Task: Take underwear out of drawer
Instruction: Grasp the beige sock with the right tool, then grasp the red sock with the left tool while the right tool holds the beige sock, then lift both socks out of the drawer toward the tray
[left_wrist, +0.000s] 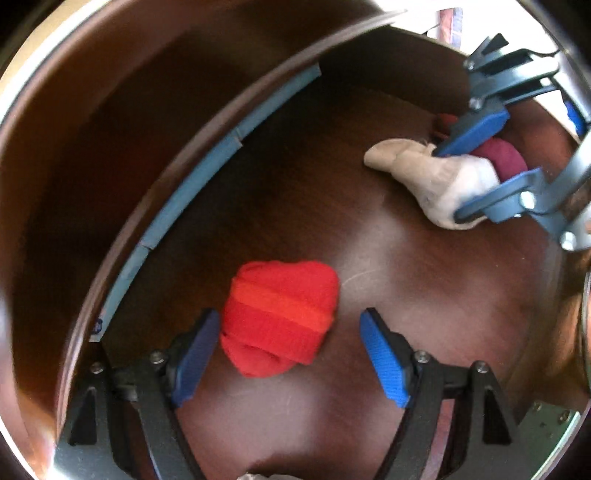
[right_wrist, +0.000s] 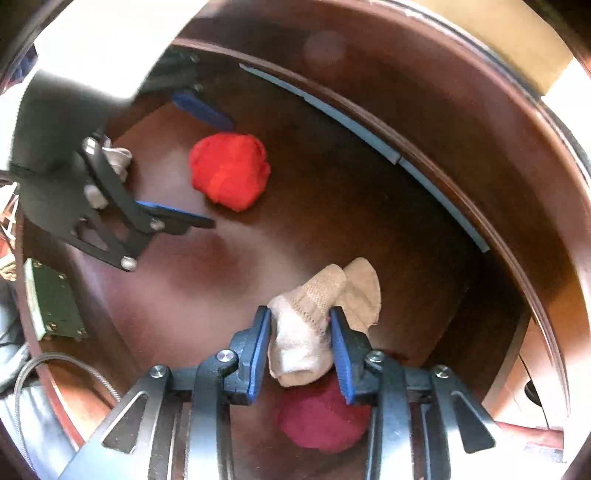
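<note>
Firstly, from the left wrist view: the left gripper (left_wrist: 290, 350) points down into the drawer (left_wrist: 258, 184), which has a dark brown wooden floor. Its jaws stand wide apart, and a red rolled bundle (left_wrist: 279, 323) lies on the floor between them. The left blue pad is just beside the bundle, but the right pad is clearly apart from it, so nothing is gripped. A pale blue strip (left_wrist: 207, 166) runs along the inner edge of the drawer wall. At the upper right, the right gripper (left_wrist: 469, 177) is seen with its blue pads on both sides of a beige bundle (left_wrist: 428, 173). A dark red bundle (left_wrist: 498, 155) lies just behind the beige one.

Now the right wrist view: the right gripper (right_wrist: 301, 343) has its jaws clamped on the beige bundle (right_wrist: 314, 325), which looks like knitted cloth; the pads press its sides. Whether it is lifted from the floor, I cannot tell. The dark red bundle (right_wrist: 321, 417) lies under the gripper, on the drawer (right_wrist: 369, 177) floor. Further away, the red rolled bundle (right_wrist: 229, 171) rests between the open fingers of the left gripper (right_wrist: 210, 166).
</note>
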